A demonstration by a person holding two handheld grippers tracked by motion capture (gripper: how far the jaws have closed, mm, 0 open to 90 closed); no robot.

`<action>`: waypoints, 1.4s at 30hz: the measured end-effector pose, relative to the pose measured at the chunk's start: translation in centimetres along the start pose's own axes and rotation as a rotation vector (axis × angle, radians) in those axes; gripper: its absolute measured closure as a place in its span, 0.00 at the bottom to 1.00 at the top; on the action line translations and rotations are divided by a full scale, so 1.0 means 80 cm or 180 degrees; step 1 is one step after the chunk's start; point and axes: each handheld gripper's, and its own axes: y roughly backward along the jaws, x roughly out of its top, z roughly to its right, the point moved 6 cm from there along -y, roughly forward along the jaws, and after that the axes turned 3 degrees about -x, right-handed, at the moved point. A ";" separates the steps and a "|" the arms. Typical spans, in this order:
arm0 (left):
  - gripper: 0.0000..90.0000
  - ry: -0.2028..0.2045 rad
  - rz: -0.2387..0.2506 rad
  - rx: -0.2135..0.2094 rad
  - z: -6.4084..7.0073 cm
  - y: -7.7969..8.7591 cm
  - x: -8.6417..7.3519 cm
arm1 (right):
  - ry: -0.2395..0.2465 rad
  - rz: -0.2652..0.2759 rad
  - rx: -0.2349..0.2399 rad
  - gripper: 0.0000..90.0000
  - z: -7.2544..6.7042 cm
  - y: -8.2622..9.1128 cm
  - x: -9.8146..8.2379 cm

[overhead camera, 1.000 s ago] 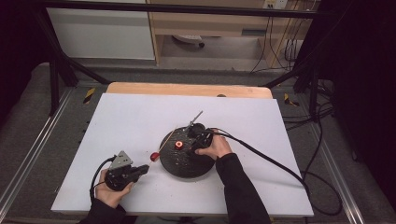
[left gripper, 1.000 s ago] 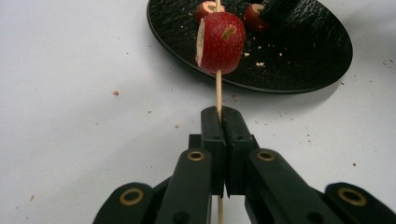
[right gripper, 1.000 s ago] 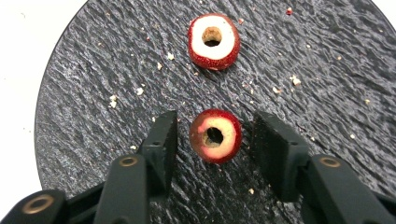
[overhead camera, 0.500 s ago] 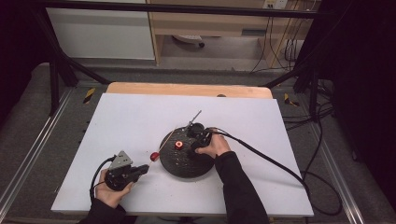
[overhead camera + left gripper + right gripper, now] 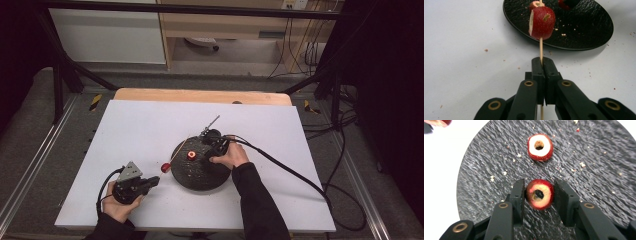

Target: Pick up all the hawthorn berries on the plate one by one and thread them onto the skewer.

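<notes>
My left gripper (image 5: 155,181) (image 5: 542,61) rests at the table's front left, shut on a thin wooden skewer (image 5: 540,47). A red fruit piece (image 5: 542,23) (image 5: 165,167) is threaded on the skewer, just short of the black round plate (image 5: 200,175) (image 5: 584,27). My right gripper (image 5: 207,156) (image 5: 540,183) reaches over the plate from the right. It is shut on a red cored fruit ring (image 5: 544,200), with the pads at the ring's two sides. A second cored ring (image 5: 546,151) (image 5: 190,155) lies on the plate (image 5: 486,170) beyond it.
The white tabletop (image 5: 140,130) ends in a wooden strip (image 5: 200,95) at the back. A thin metal piece (image 5: 214,121) sticks out just behind the plate. A black cable (image 5: 290,172) trails right from my right gripper. Crumbs dot the plate and table.
</notes>
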 end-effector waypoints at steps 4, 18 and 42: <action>0.98 -0.0012 -0.0001 0.0000 0.001 -0.001 0.000 | -0.0095 0.0073 -0.0011 0.70 -0.001 0.011 -0.001; 0.99 -0.0019 0.0023 0.0001 0.005 -0.001 0.002 | -0.0439 0.0457 0.0047 0.70 0.002 0.039 -0.022; 0.98 -0.0051 0.0092 -0.0011 0.018 -0.004 0.007 | -0.1245 0.1975 0.0397 0.70 0.008 0.063 -0.051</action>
